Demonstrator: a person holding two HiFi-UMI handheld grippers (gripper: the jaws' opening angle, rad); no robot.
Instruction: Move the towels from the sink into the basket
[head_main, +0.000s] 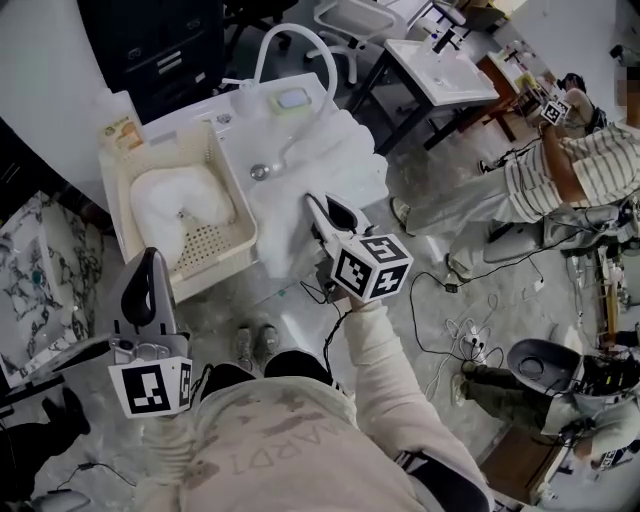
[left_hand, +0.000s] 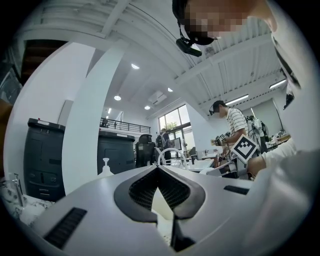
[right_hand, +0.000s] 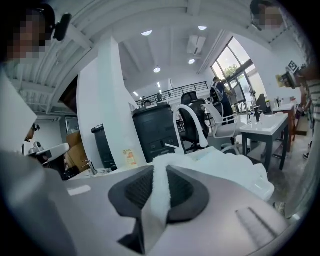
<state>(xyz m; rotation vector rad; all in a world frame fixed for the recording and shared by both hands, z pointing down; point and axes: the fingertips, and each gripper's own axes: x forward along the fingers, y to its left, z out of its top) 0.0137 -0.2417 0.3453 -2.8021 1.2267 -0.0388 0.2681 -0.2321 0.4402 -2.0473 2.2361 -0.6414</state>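
Both pads of your right gripper (right_hand: 160, 172) are pinched on a fold of the white towel (right_hand: 220, 167); your left gripper (left_hand: 158, 169) is pressed together on nothing, on your side of the basket (head_main: 205, 250). The step looks like lift-and-carry; hold that pinch firm, raise until the trailing cloth hangs free of the sink (head_main: 200, 118), then swing left and open only over the basket's middle; the heaped bulk could drag or snag on the spout (head_main: 290, 40). From the jaws the towel runs away and down, heaped over the sink, just beside the basket, which already holds another towel (head_main: 185, 200).
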